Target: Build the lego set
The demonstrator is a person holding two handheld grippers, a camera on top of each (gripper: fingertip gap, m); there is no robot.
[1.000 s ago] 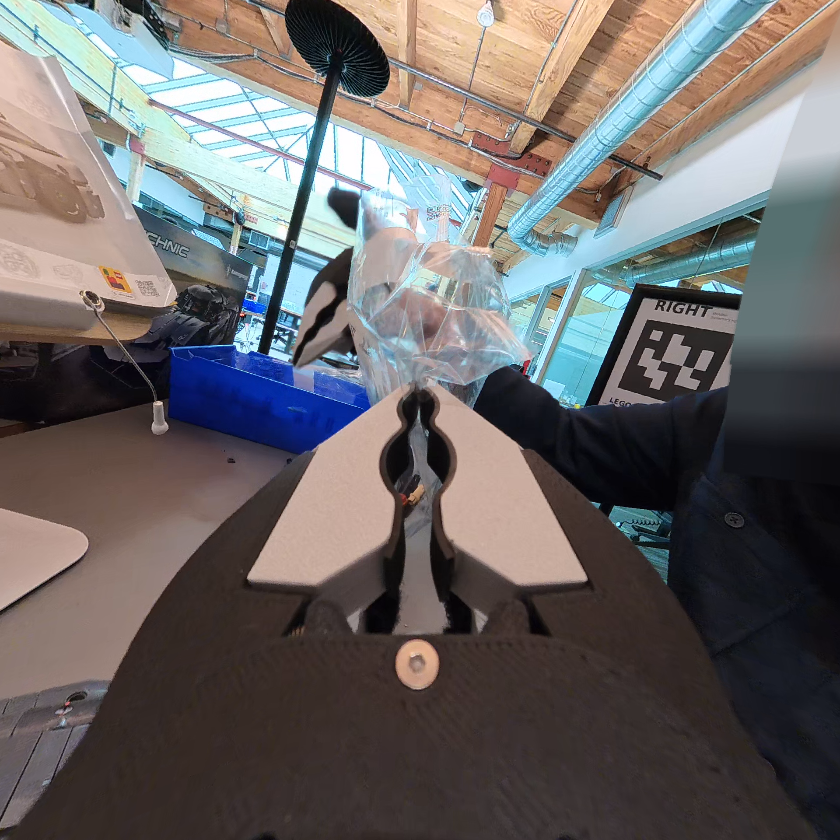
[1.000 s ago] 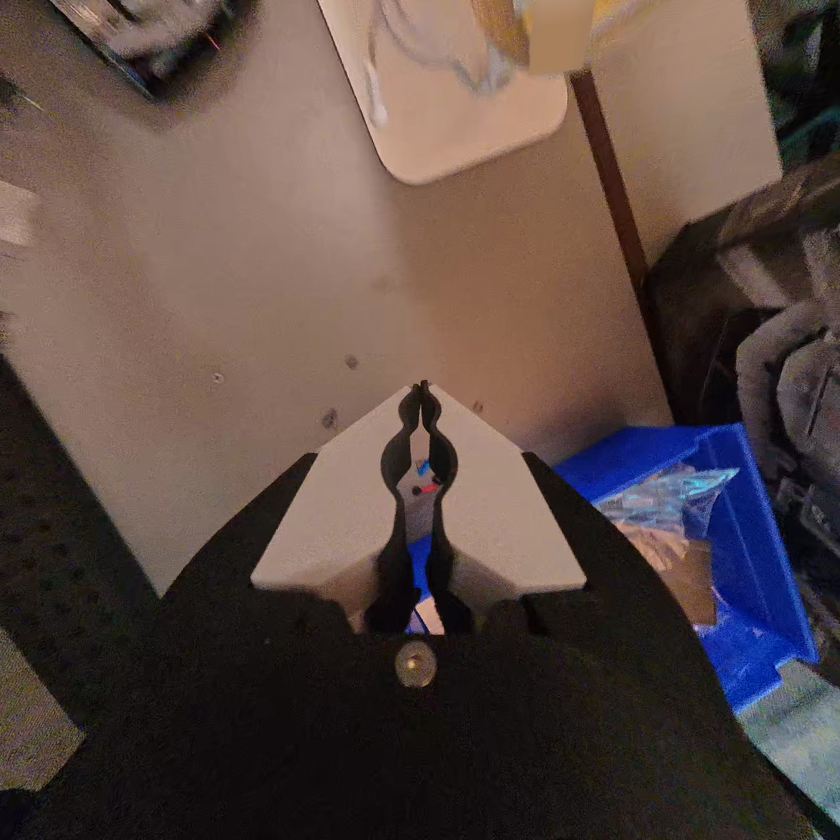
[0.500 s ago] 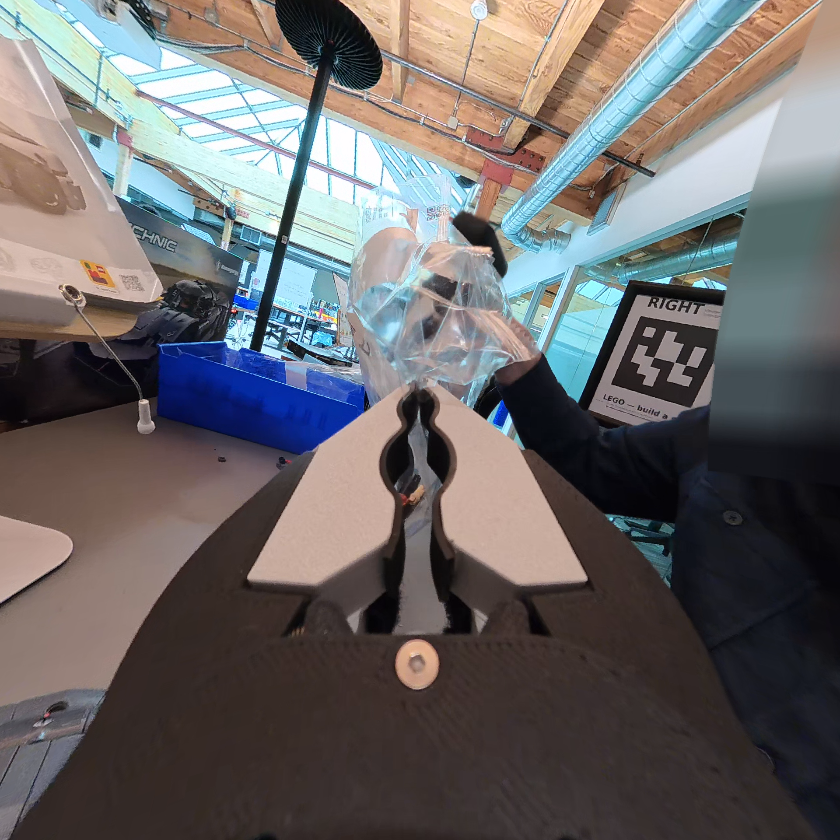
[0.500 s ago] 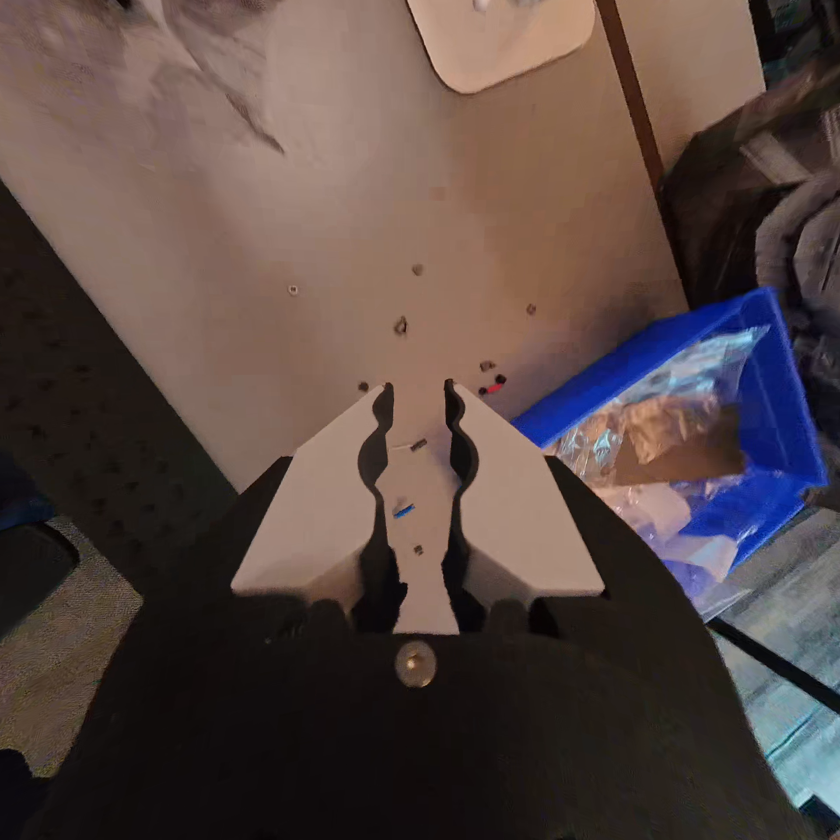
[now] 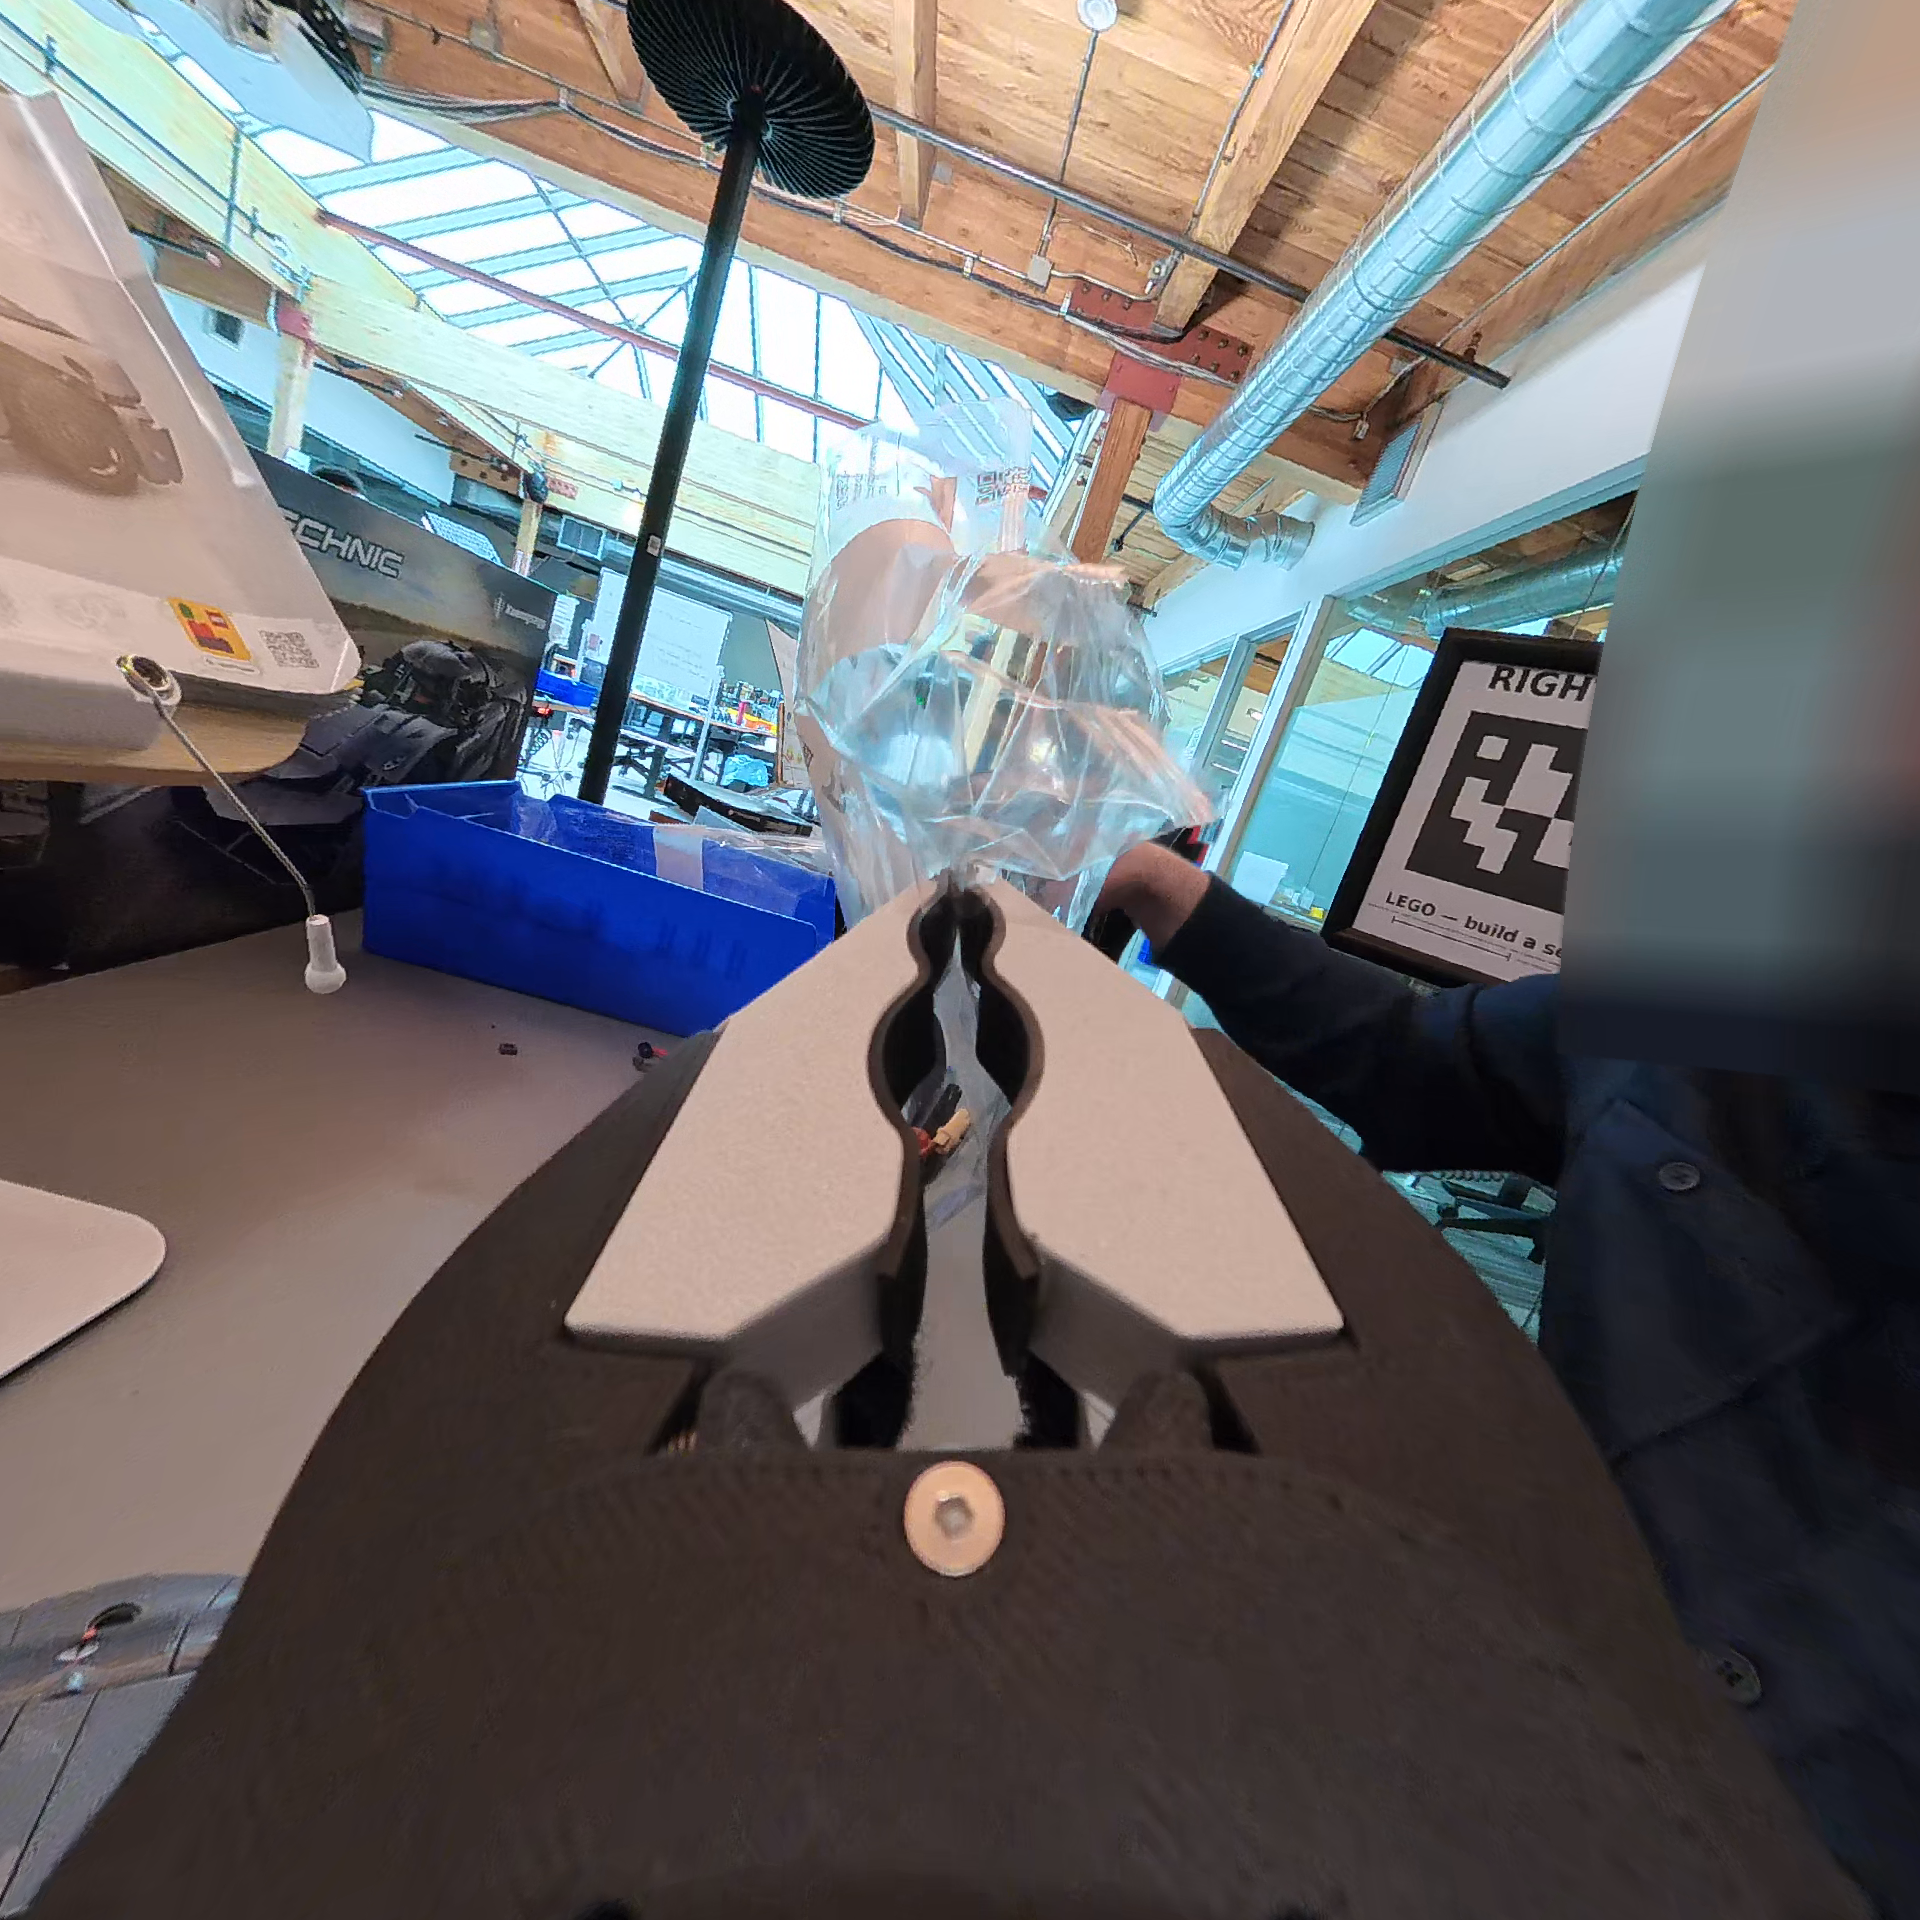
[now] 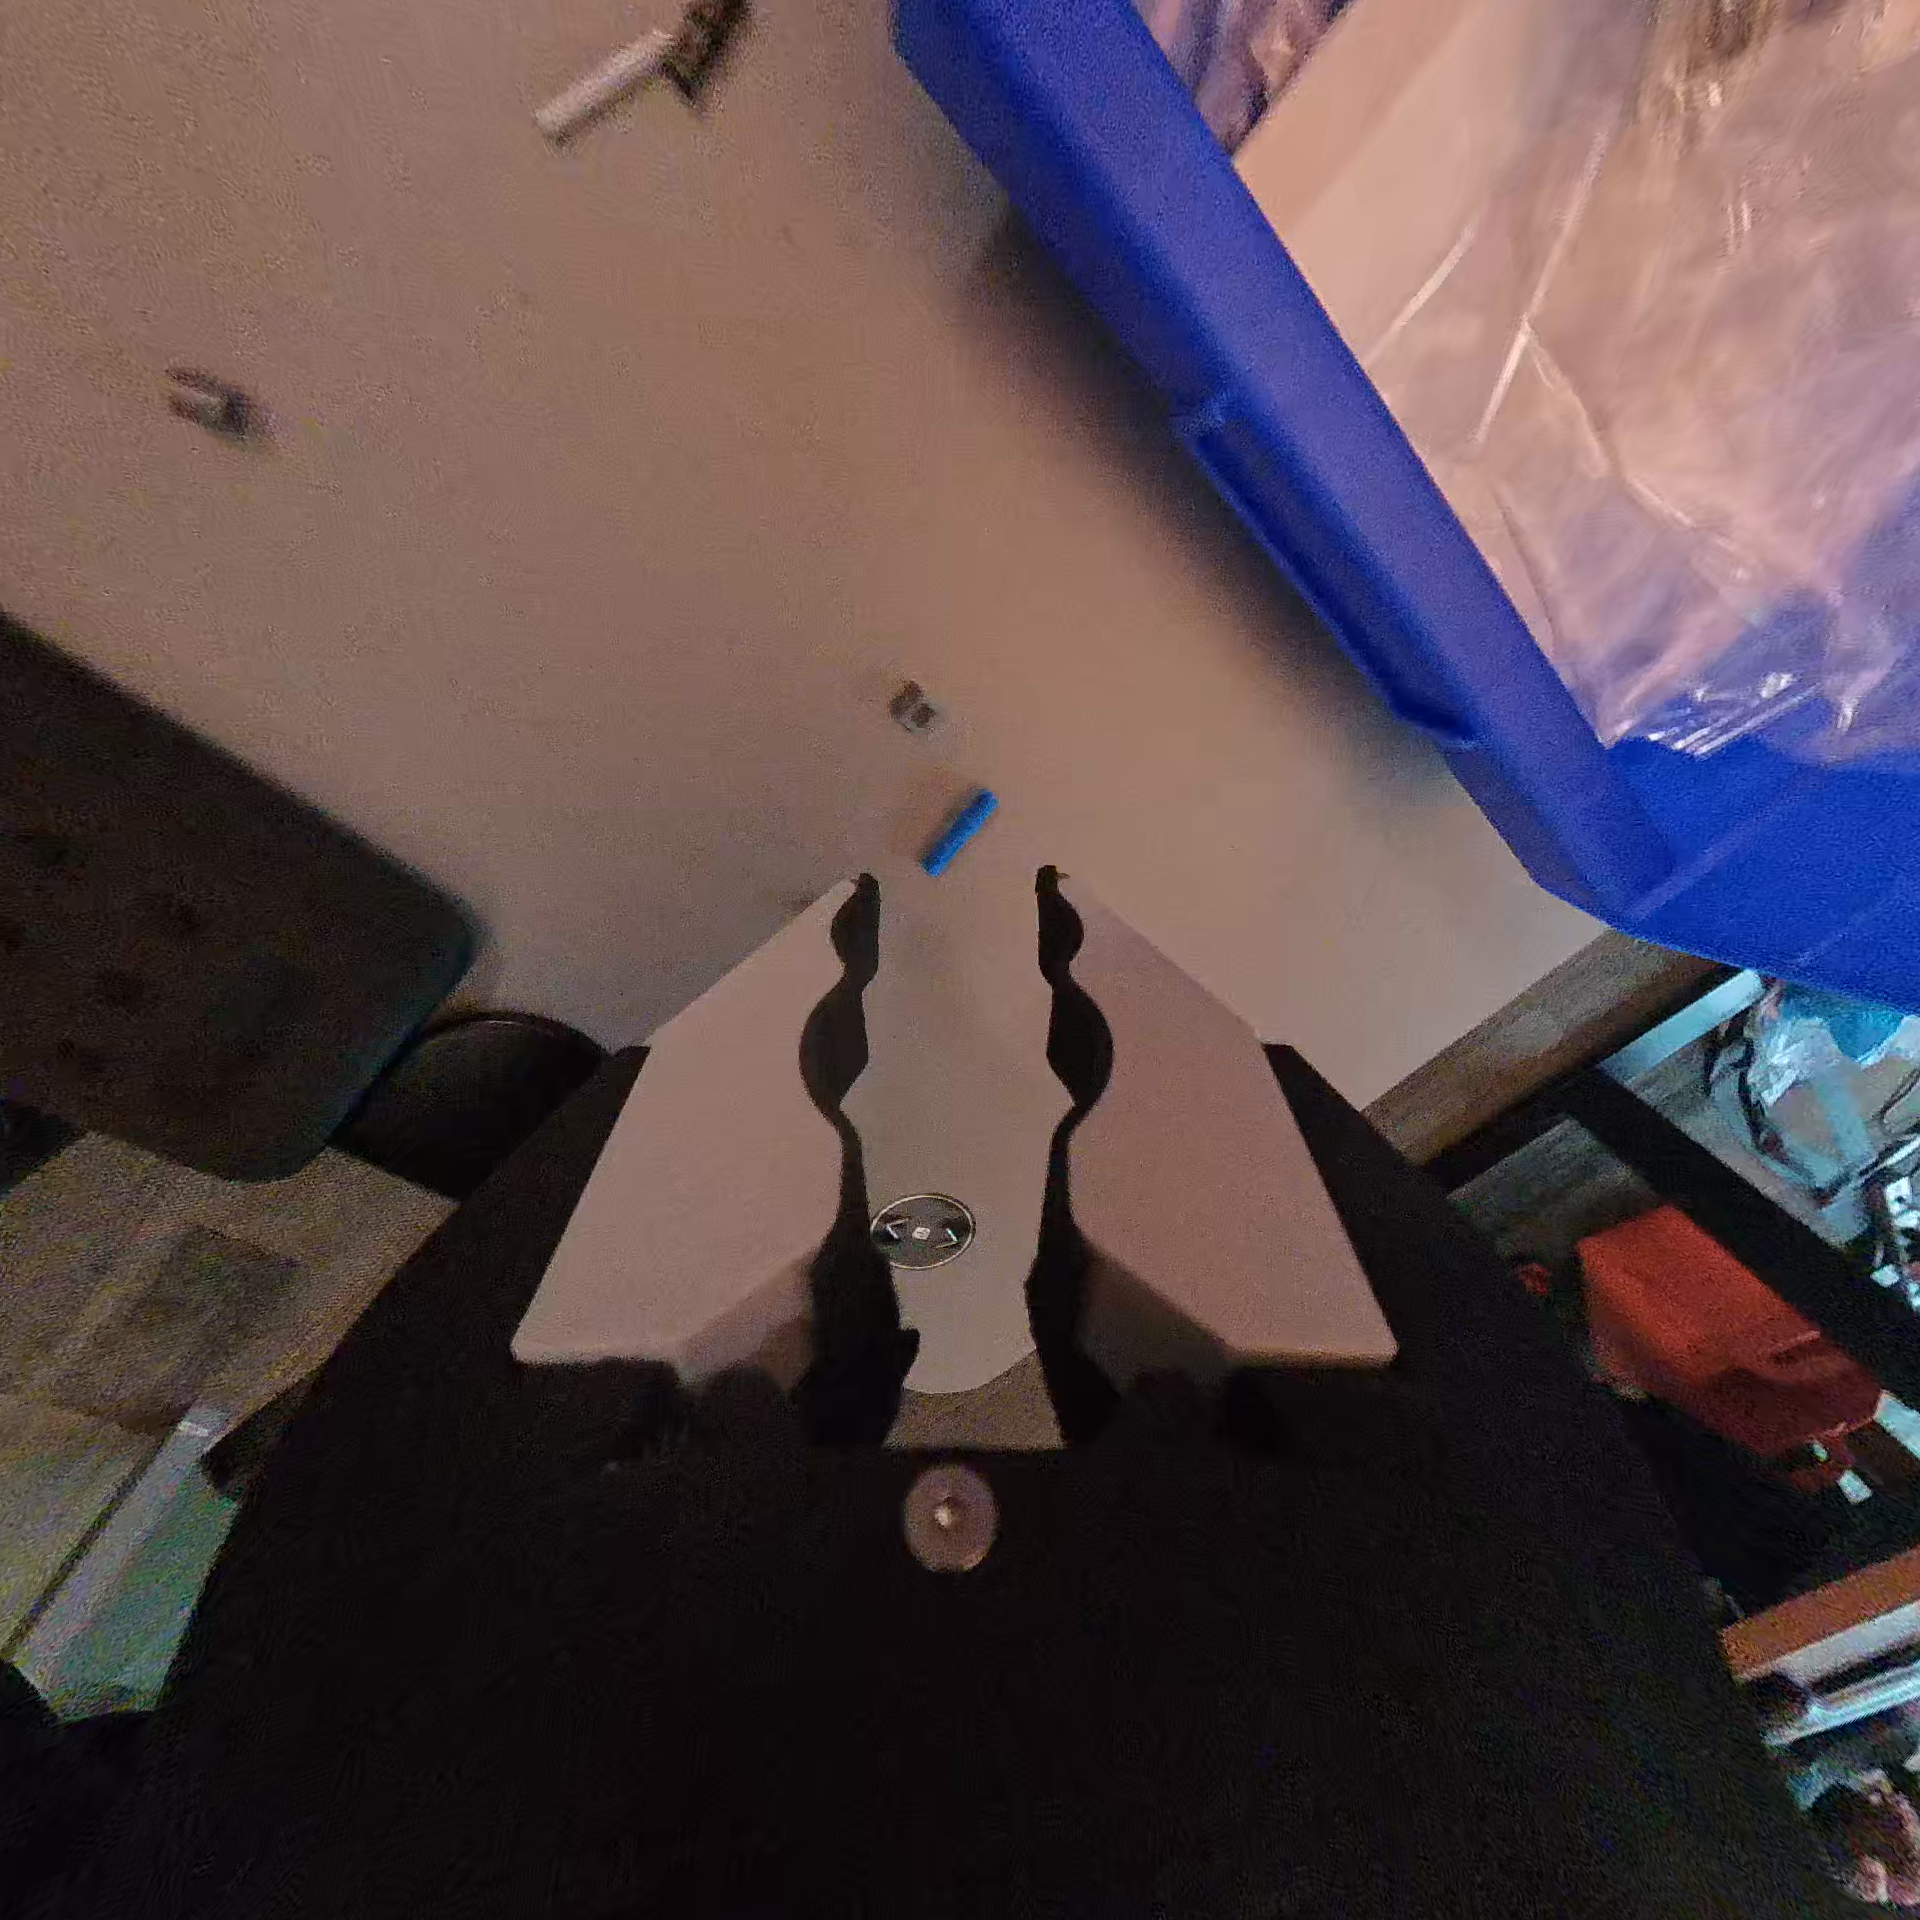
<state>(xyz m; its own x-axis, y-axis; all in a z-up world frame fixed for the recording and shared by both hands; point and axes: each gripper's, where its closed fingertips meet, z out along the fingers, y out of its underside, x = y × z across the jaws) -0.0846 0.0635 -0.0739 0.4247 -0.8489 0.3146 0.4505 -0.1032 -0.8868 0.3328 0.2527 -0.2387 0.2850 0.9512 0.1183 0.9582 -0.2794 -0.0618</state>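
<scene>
Clear plastic bag (image 5: pixel 966 707): standing up out of the left gripper (image 5: pixel 954 894), whose fingers are clenching its neck; a few small pieces are showing low between the jaws.
Right gripper (image 6: pixel 951 878): hanging over the table (image 6: pixel 623 416) with fingers spread and nothing between them, the blue pin (image 6: pixel 956 828) lying just ahead of the tips.
Step in hand: probably collecting that pin; lowering straight, straddling it across its length and closing gently should be keeping it from rolling.
Blue bin (image 6: pixel 1299 416): sitting near the pin on its right, holding crumpled wrapping; its wall is crowding any sideways approach.
Loose bits: a small grey piece (image 6: pixel 912 709) is lying just beyond the pin, others farther off.
</scene>
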